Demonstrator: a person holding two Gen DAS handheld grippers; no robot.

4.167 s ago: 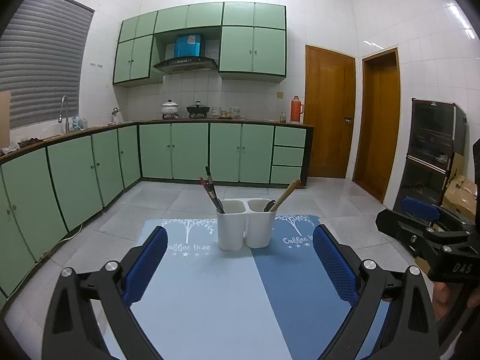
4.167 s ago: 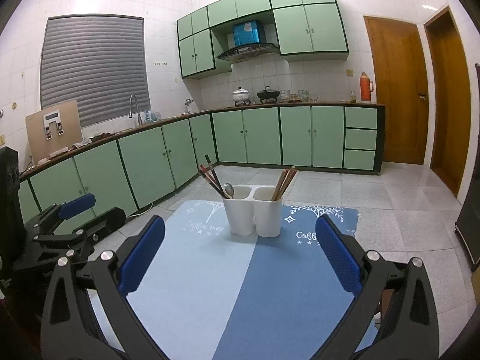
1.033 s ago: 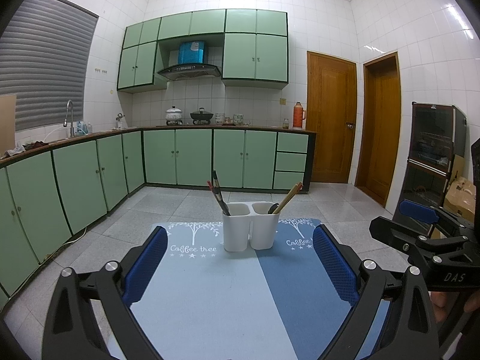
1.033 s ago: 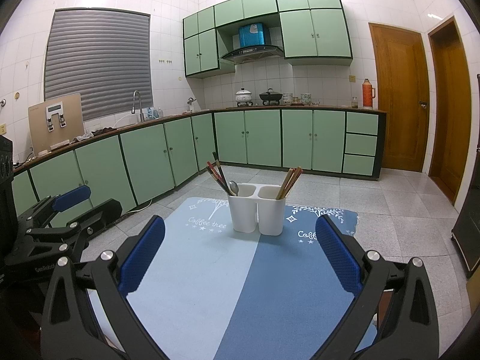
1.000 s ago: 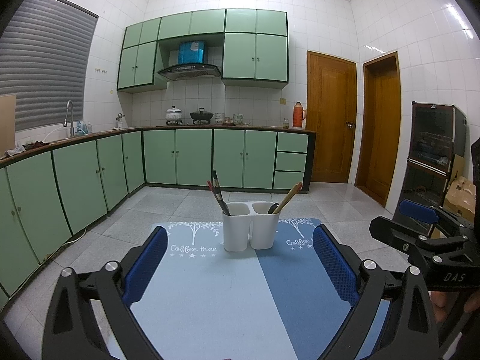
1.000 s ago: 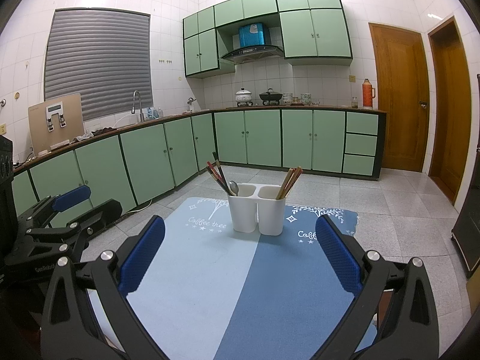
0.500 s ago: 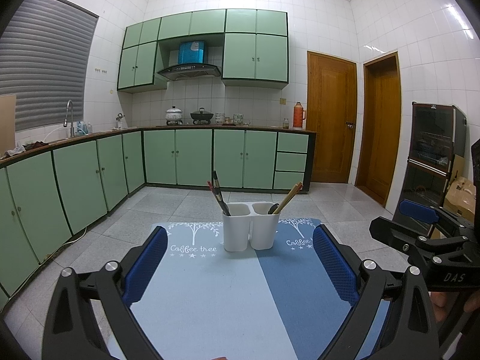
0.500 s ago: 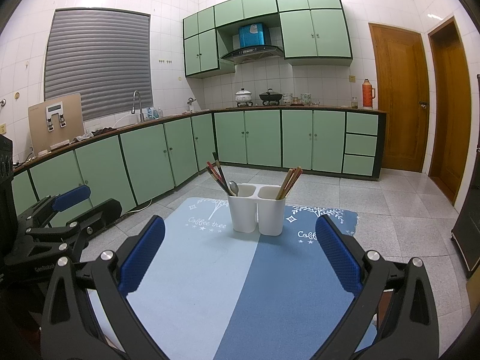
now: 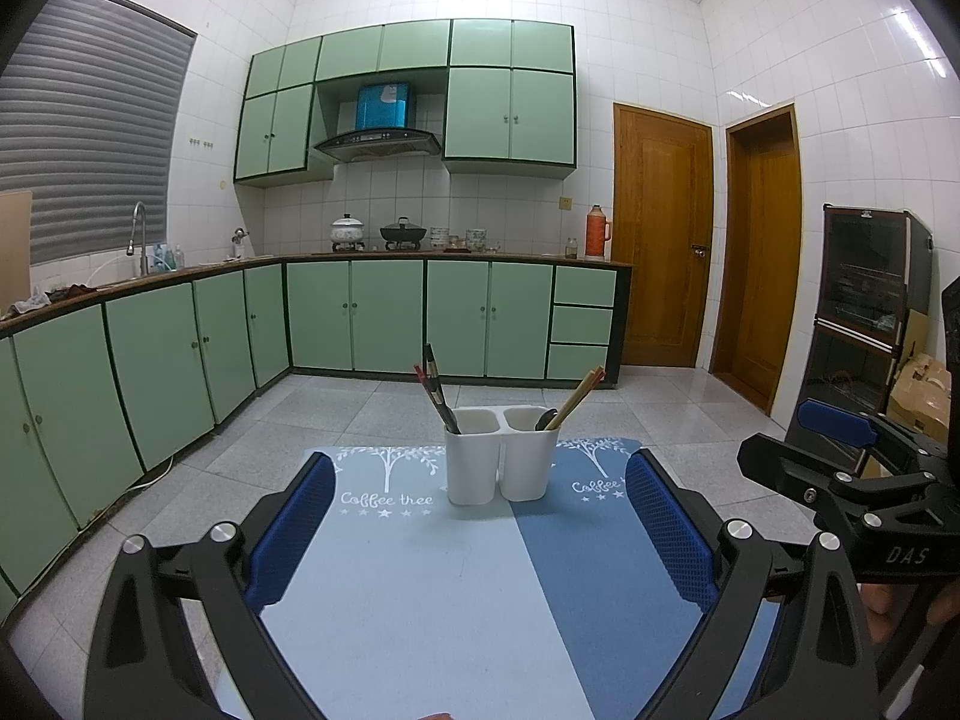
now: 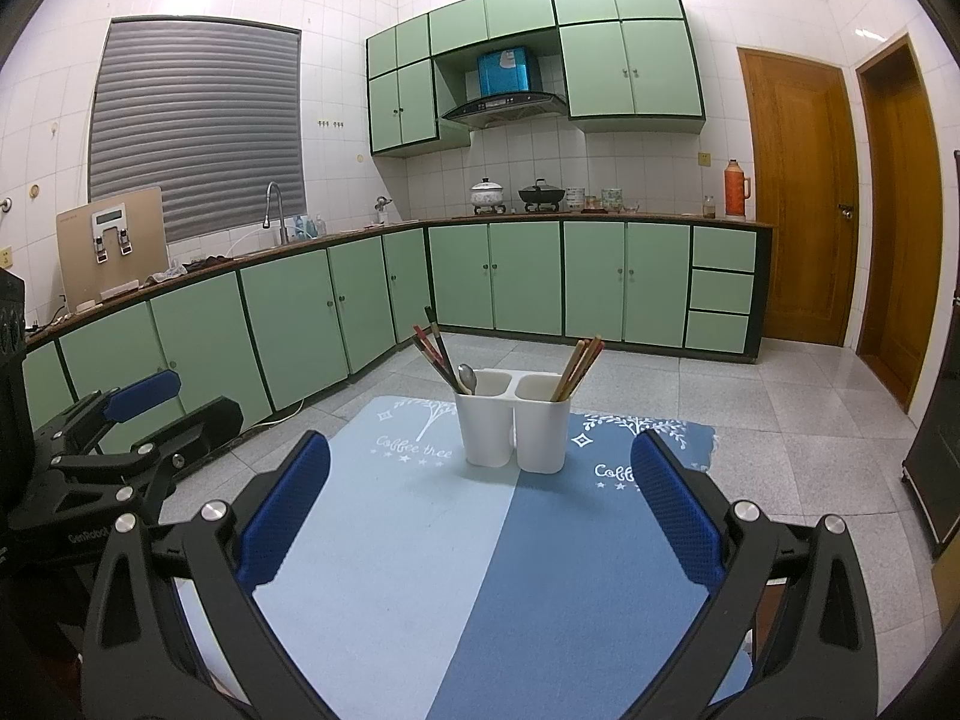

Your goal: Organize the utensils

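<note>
A white two-cup utensil holder [image 9: 500, 454] stands at the far end of a blue mat [image 9: 456, 588]; it also shows in the right wrist view [image 10: 512, 422]. Its left cup holds dark and red chopsticks [image 10: 433, 348] and a metal spoon [image 10: 467, 378]. Its right cup holds wooden chopsticks [image 10: 577, 367]. My left gripper [image 9: 474, 528] is open and empty, well short of the holder. My right gripper [image 10: 480, 507] is open and empty, also short of it. Each gripper shows at the edge of the other's view.
The mat [image 10: 480, 570] has a light half and a dark half and lies on a raised surface. Green kitchen cabinets [image 9: 384, 315] run along the back and left. Two wooden doors [image 9: 660, 234] stand at the right, with a dark cabinet [image 9: 864, 312] nearer.
Over four seconds both views have tilted up a little and the holder sits slightly farther. In the last second nothing has visibly moved.
</note>
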